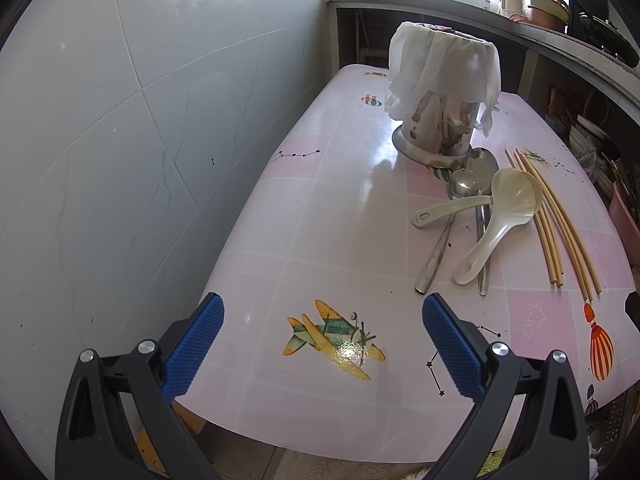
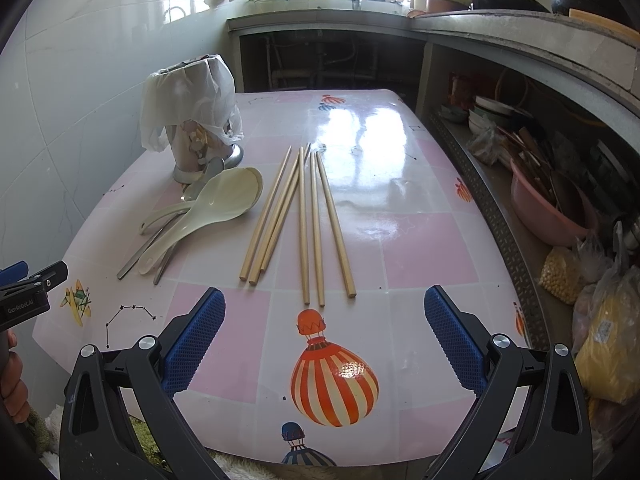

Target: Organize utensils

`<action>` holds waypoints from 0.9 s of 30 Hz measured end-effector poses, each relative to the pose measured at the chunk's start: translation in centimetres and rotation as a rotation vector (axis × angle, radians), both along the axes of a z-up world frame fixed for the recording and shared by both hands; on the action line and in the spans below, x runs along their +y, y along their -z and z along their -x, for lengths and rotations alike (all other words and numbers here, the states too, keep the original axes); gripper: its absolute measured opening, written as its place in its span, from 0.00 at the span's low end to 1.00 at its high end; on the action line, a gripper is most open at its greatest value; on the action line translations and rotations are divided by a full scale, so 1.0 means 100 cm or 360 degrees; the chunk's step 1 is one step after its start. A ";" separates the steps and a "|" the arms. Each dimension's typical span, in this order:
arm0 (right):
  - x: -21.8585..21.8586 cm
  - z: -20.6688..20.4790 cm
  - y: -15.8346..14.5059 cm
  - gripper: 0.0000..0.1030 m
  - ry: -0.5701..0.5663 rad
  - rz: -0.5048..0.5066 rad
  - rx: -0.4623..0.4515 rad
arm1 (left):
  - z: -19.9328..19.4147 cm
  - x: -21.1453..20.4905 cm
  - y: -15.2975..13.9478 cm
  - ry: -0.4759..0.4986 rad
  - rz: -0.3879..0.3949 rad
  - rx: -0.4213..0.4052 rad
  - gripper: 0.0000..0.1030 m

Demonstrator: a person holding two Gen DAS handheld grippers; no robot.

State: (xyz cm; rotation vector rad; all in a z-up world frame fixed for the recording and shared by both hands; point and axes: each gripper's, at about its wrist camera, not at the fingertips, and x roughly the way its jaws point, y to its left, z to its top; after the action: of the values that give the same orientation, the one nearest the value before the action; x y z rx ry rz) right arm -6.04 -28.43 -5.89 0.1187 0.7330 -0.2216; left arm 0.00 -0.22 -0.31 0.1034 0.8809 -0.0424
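A utensil holder [image 1: 442,120] draped with a white cloth stands at the back of the pink table [image 1: 320,240]; it also shows in the right wrist view [image 2: 196,136]. In front of it lie two cream plastic ladles [image 1: 508,208] [image 2: 224,200] across two metal spoons [image 1: 464,188] [image 2: 140,254]. Several wooden chopsticks [image 1: 560,232] [image 2: 304,216] lie spread to their right. My left gripper [image 1: 322,344] is open and empty above the table's near left edge. My right gripper [image 2: 324,340] is open and empty above the near edge, just short of the chopstick ends.
A tiled wall [image 1: 120,140] runs along the table's left side. A concrete counter [image 2: 480,28] with pots wraps the back and right. Open shelving [image 2: 540,184] at right holds a pink basin, bowls and bags. The left gripper shows at the left edge of the right wrist view [image 2: 28,284].
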 end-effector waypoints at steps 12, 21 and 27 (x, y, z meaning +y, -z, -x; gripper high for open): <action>-0.001 0.000 -0.002 0.92 -0.0001 0.0001 0.0001 | 0.000 0.006 0.006 -0.0007 -0.0005 0.0006 0.95; -0.002 0.000 -0.002 0.92 -0.0003 0.0002 0.0004 | -0.001 0.008 0.007 -0.0013 -0.0009 0.0014 0.95; 0.002 -0.003 0.001 0.92 -0.0015 -0.0004 0.0015 | -0.006 0.009 0.010 -0.0014 -0.0010 0.0029 0.95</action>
State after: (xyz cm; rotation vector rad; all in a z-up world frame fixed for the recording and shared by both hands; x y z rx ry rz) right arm -5.70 -28.19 -5.96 0.1169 0.7432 -0.2122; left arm 0.56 0.69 -1.34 0.1053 0.8997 -0.0321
